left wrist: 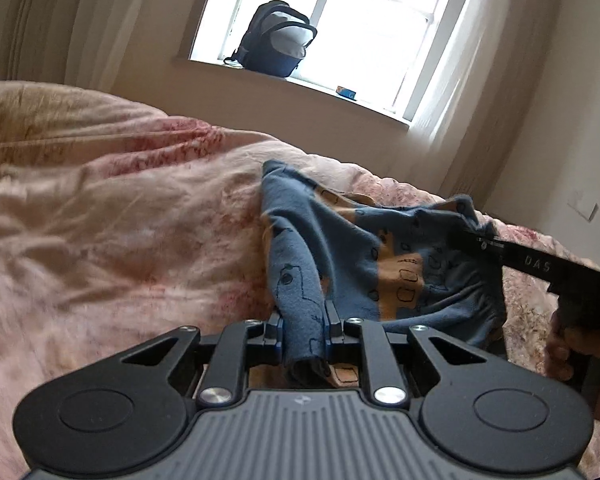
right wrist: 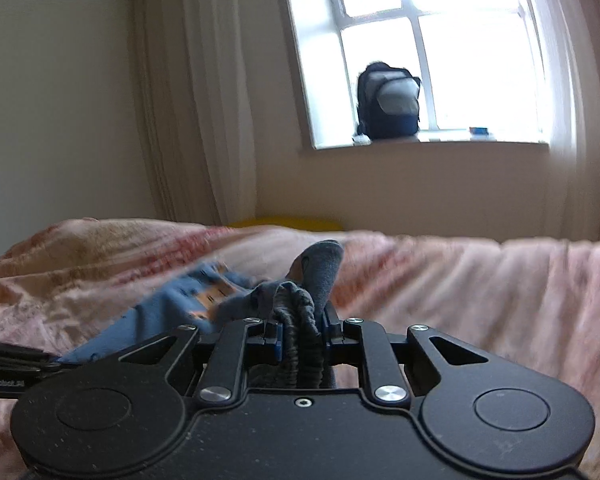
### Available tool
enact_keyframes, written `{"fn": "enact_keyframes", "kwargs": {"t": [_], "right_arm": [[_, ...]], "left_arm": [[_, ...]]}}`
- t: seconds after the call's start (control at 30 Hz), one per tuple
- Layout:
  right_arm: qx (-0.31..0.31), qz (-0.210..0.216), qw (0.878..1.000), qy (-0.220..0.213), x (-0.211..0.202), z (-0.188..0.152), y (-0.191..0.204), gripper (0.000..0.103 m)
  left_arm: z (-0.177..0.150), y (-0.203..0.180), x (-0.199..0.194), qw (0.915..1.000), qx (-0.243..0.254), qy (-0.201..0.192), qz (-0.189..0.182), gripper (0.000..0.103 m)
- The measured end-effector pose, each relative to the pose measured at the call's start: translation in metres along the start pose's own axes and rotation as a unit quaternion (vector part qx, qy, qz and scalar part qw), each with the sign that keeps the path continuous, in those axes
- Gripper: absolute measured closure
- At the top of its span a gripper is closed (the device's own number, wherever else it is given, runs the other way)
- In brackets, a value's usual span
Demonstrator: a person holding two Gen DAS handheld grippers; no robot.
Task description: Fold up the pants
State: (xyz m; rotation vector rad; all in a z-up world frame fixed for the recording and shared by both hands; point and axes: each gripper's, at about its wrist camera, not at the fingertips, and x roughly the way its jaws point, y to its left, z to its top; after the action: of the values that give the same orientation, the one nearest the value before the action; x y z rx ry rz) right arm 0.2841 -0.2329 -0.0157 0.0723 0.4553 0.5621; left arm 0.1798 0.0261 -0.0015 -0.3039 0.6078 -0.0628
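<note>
Small blue pants (left wrist: 364, 248) with an orange and black print lie bunched on the pink bed cover. My left gripper (left wrist: 303, 326) is shut on a blue fold of them. The right gripper (left wrist: 468, 226) shows in the left wrist view as a black bar from the right, its tip at the gathered waistband. In the right wrist view my right gripper (right wrist: 300, 330) is shut on the elastic waistband (right wrist: 300, 312), and the rest of the pants (right wrist: 168, 308) stretches to the left toward the left gripper's body (right wrist: 8, 360).
The bed cover (left wrist: 120, 240) is pink, wrinkled and covers the whole work area. A dark backpack (left wrist: 276, 40) and a small blue box (left wrist: 346, 92) sit on the window sill. Curtains hang at the left. A yellow item (right wrist: 288, 222) lies behind the bed.
</note>
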Motion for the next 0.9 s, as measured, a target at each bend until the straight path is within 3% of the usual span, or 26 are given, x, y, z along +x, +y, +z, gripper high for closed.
{"fn": "enact_keyframes", "kwargs": {"t": [0.13, 0.4, 0.57, 0.63, 0.7, 0.73, 0.77, 0.8, 0.83, 0.9], "right_arm": [[0.041, -0.003, 0.999, 0.004, 0.003, -0.01, -0.012, 0.085], [0.039, -0.007, 0.999, 0.008, 0.004, -0.011, -0.011, 0.082], [0.023, -0.016, 1.0, 0.011, 0.004, -0.01, -0.008, 0.077], [0.018, -0.022, 1.0, 0.012, 0.004, -0.01, -0.006, 0.07], [0.016, -0.032, 0.999, 0.013, 0.003, -0.01, -0.007, 0.068], [0.016, -0.035, 0.999, 0.014, 0.002, -0.011, -0.007, 0.06], [0.016, -0.039, 0.999, 0.014, 0.001, -0.011, -0.008, 0.055], [0.016, -0.045, 0.999, 0.013, -0.002, -0.012, -0.007, 0.042], [0.014, -0.049, 0.999, 0.011, -0.006, -0.012, -0.006, 0.03], [0.008, -0.052, 0.999, 0.004, -0.014, -0.012, -0.004, 0.017]], "left_arm": [[0.002, -0.003, -0.003, 1.0, 0.009, -0.003, 0.001, 0.085], [0.002, -0.002, -0.003, 0.9999, -0.001, 0.011, 0.003, 0.082], [0.001, -0.001, -0.005, 0.9999, 0.0, 0.015, 0.007, 0.078], [0.002, -0.001, -0.005, 0.9998, 0.0, 0.016, 0.009, 0.075], [0.002, -0.002, -0.007, 0.9998, -0.002, 0.016, 0.012, 0.065], [0.002, -0.002, -0.008, 0.9998, -0.002, 0.018, 0.014, 0.062], [0.003, -0.003, -0.01, 0.9997, -0.003, 0.018, 0.017, 0.051], [0.003, -0.004, -0.012, 0.9996, -0.005, 0.018, 0.02, 0.038], [0.004, -0.005, -0.016, 0.9996, -0.009, 0.015, 0.024, 0.032], [0.005, -0.008, -0.025, 0.9995, -0.013, 0.003, 0.027, 0.02]]}}
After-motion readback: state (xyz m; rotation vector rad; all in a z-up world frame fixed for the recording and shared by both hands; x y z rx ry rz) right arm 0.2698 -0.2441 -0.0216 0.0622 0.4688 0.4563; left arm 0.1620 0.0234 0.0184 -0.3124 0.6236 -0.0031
